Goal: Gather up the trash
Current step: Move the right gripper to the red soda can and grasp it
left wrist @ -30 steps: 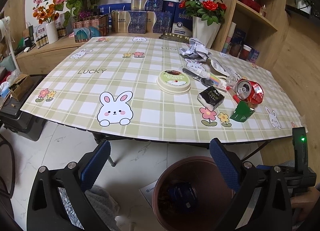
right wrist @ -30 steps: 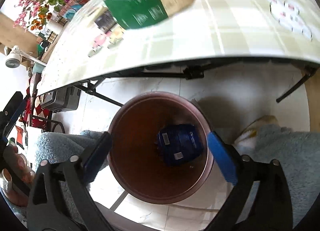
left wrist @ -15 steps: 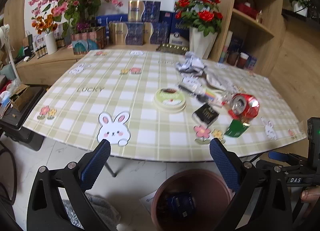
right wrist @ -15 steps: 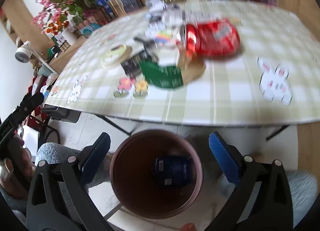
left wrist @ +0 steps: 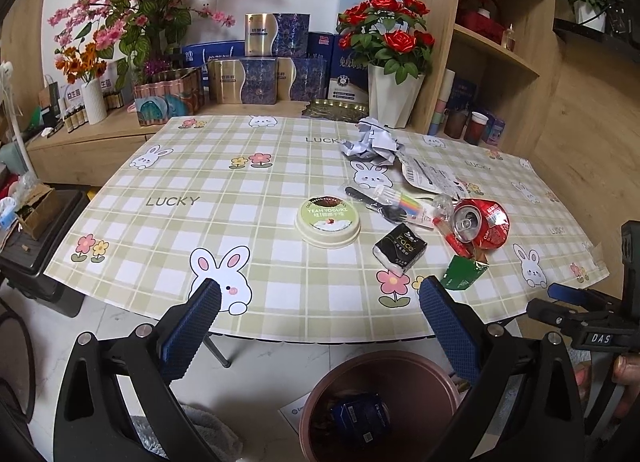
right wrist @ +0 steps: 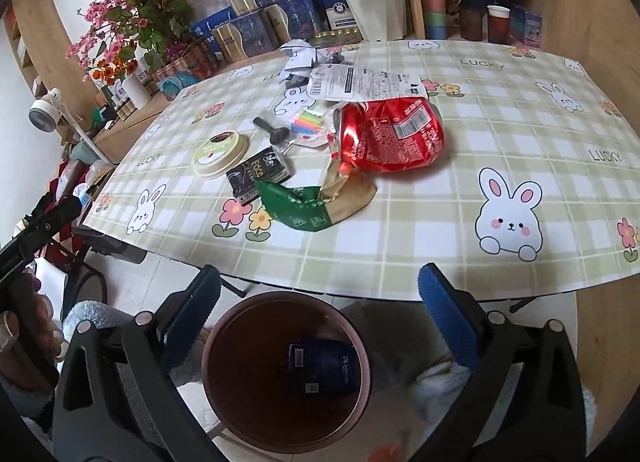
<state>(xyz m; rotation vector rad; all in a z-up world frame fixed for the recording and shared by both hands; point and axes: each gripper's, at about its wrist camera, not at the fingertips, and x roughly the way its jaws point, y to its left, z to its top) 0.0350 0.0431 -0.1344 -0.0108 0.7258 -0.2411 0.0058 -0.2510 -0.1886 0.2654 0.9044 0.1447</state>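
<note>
Crushed red can [right wrist: 390, 136] sideways beside green wrapper [right wrist: 308, 206]

Left half of the table [left wrist: 168, 190] lies bare; right half is crowded: crushed can [right wrist: 388, 134], green wrapper [right wrist: 308, 206], yogurt lid [left wrist: 328, 218] (near edge open). Bin [right wrist: 224, 390] mouth unobstructed below.

Each hand-held gripper [left wrist: 320, 326] has black arms, blue textured pads [left wrist: 190, 330], silver screws.

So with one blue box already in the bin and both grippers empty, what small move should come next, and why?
Probably reach the right gripper forward to the green wrapper. Its jaws are open and empty, and that wrapper is the litter lying nearest the table edge, just above the brown bin. The crushed red can sits right behind it and could follow.
</note>
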